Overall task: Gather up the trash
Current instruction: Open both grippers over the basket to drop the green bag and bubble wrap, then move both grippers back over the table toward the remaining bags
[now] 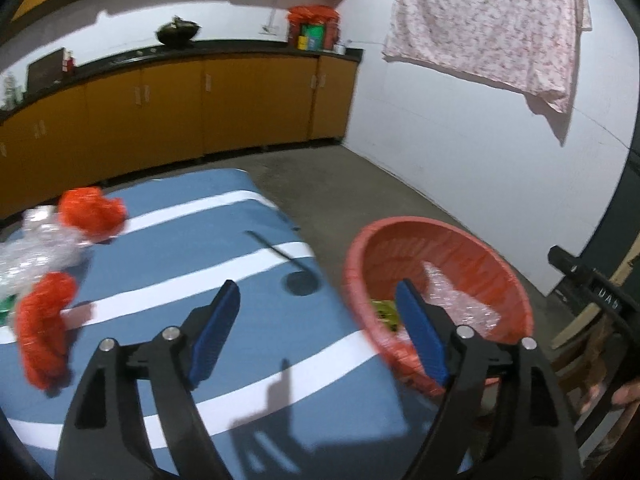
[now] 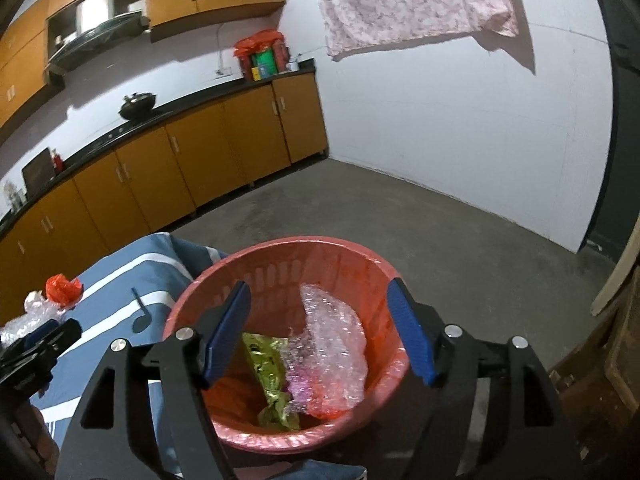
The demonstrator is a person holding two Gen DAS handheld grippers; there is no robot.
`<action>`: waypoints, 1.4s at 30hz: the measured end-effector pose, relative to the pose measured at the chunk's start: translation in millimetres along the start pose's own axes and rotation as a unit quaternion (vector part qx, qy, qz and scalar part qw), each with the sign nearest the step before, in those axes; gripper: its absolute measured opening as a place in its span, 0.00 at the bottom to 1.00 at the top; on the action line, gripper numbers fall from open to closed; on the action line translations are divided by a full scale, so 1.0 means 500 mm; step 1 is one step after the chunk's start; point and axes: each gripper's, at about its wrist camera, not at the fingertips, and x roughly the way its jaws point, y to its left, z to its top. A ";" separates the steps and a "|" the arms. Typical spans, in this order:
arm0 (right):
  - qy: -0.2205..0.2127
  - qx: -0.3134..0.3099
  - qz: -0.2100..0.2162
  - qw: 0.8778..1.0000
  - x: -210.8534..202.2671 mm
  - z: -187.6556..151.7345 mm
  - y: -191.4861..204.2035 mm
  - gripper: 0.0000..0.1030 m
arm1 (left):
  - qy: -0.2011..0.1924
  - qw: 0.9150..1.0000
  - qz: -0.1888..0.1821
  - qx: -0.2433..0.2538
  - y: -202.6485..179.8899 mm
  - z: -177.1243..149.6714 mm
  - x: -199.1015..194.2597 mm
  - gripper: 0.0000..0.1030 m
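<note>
A red basket (image 2: 280, 256) stands on the floor beside a table with a blue and white striped cloth (image 1: 224, 240). In it lie a bubble wrap piece (image 2: 332, 344) and a green-gold wrapper (image 2: 268, 376). My right gripper (image 2: 320, 328) is open and empty right above the basket. My left gripper (image 1: 316, 332) is open and empty over the table's right edge, with the basket (image 1: 400, 236) to its right. On the table's left lie two crumpled red bags (image 1: 90, 210) (image 1: 44, 324) and clear bubble wrap (image 1: 36, 248).
Orange kitchen cabinets (image 1: 200, 108) with a dark counter run along the back wall. A pink cloth (image 1: 488, 20) hangs on the white wall. Grey floor (image 2: 400, 216) lies beyond the basket. Wooden furniture (image 2: 600, 360) stands at the right.
</note>
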 end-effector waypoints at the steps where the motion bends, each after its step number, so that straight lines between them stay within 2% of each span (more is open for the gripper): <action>1: 0.000 -0.008 0.007 1.000 -0.003 0.001 0.016 0.69 | -0.004 1.000 0.014 -0.001 0.016 -0.005 -0.015 0.79; 7: 0.014 -0.038 0.063 0.997 -0.006 -0.010 0.112 0.69 | -0.017 0.995 0.093 -0.029 0.137 -0.042 -0.101 0.84; 11: 0.033 -0.075 0.111 0.990 -0.007 -0.035 0.213 0.69 | -0.013 0.986 0.155 -0.059 0.235 -0.085 -0.159 0.87; 15: 0.054 -0.108 0.162 0.979 -0.012 -0.066 0.319 0.69 | -0.008 0.970 0.225 -0.092 0.336 -0.130 -0.215 0.92; 18: 0.065 -0.134 0.203 0.968 -0.027 -0.094 0.414 0.69 | -0.008 0.953 0.276 -0.126 0.411 -0.167 -0.267 0.95; 23: 0.083 -0.176 0.260 0.946 -0.046 -0.135 0.566 0.69 | -0.016 0.931 0.325 -0.168 0.502 -0.218 -0.342 0.96; 27: 0.103 -0.195 0.283 0.933 -0.044 -0.170 0.667 0.69 | -0.022 0.918 0.348 -0.189 0.548 -0.239 -0.382 0.96; 32: 0.117 -0.221 0.283 0.926 -0.036 -0.221 0.762 0.69 | -0.027 0.909 0.357 -0.215 0.589 -0.264 -0.418 0.96; 36: 0.128 -0.225 0.251 0.933 -0.004 -0.248 0.815 0.68 | -0.027 0.905 0.359 -0.228 0.611 -0.275 -0.432 0.96; 42: 0.148 -0.217 0.227 0.938 0.037 -0.264 0.832 0.68 | -0.028 0.902 0.360 -0.237 0.627 -0.286 -0.436 0.96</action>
